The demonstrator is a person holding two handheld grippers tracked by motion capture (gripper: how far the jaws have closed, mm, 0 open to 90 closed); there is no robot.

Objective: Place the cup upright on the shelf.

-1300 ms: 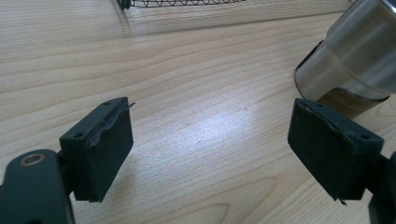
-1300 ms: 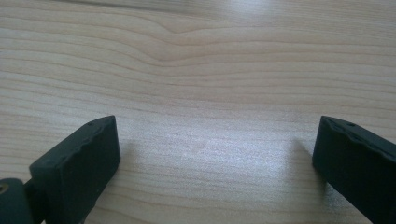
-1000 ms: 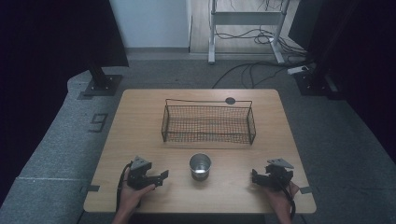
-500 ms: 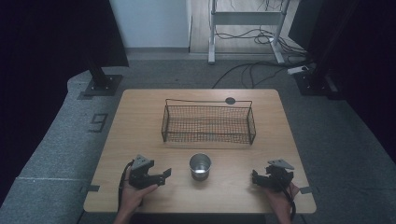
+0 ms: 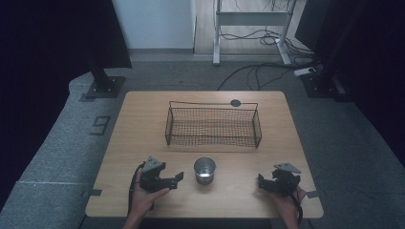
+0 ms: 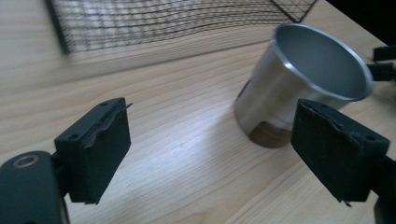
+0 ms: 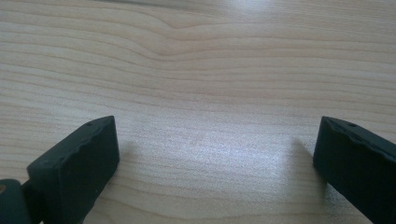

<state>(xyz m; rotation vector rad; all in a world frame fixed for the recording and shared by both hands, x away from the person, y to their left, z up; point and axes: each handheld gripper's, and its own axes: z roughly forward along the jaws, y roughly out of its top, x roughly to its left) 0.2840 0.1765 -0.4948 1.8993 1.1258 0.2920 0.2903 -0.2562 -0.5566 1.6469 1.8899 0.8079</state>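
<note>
left fingers: the black padded fingers of the left gripper sit wide apart with just bare wood between them. They've just been opening up, nothing in their grip

right fingers: the right gripper has its black pads spread wide too, only wood grain between them, holding nothing

cup: the shiny round metal cup stands upright on the table between the two grippers, mouth open to the top. It's just beside the left gripper's tips but not touching; in the left gripper view it sits ahead and off to the right jaw's side

basket: the black wire mesh basket sits behind the cup, near the table's middle, apart from it

table: light wooden tabletop, both hands resting at its near edge
</note>
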